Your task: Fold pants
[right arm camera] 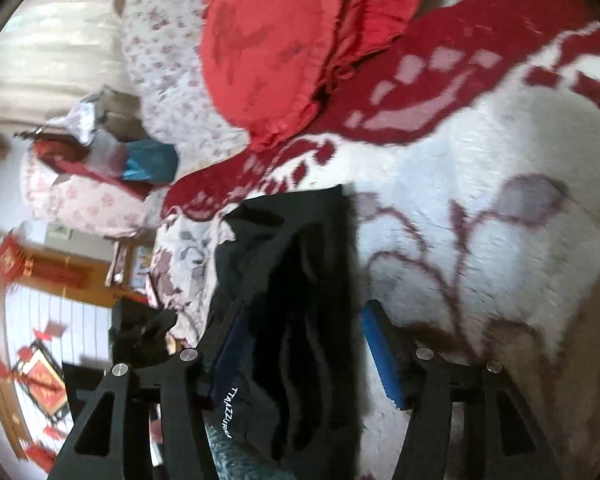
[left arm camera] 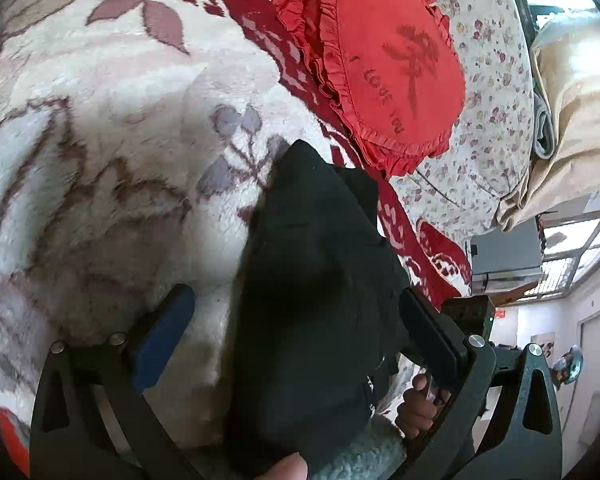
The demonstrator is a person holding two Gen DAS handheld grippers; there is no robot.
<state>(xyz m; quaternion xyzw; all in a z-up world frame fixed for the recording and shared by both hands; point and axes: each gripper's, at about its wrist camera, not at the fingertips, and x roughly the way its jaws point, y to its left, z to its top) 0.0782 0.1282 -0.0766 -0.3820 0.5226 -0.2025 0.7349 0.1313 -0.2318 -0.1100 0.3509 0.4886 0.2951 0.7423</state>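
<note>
Both jaws are spread apart, left gripper (left arm camera: pixel 296 344) and right gripper (right arm camera: pixel 300 356), unclamped around black pants (left arm camera: pixel 316 280) on a floral blanket (left arm camera: pixel 100 160); a red pillow (left arm camera: pixel 392 68) is seen upper right.

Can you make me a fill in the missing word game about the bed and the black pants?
1. The pants between the blue pads are ____ in colour.
2. The frilly pillow is ____.
3. The pillow rests partly on a ____ blanket with a red border.
4. The left hand-held gripper has its jaws ____, with pants between them.

Missing words: black; red; fluffy; open
</note>
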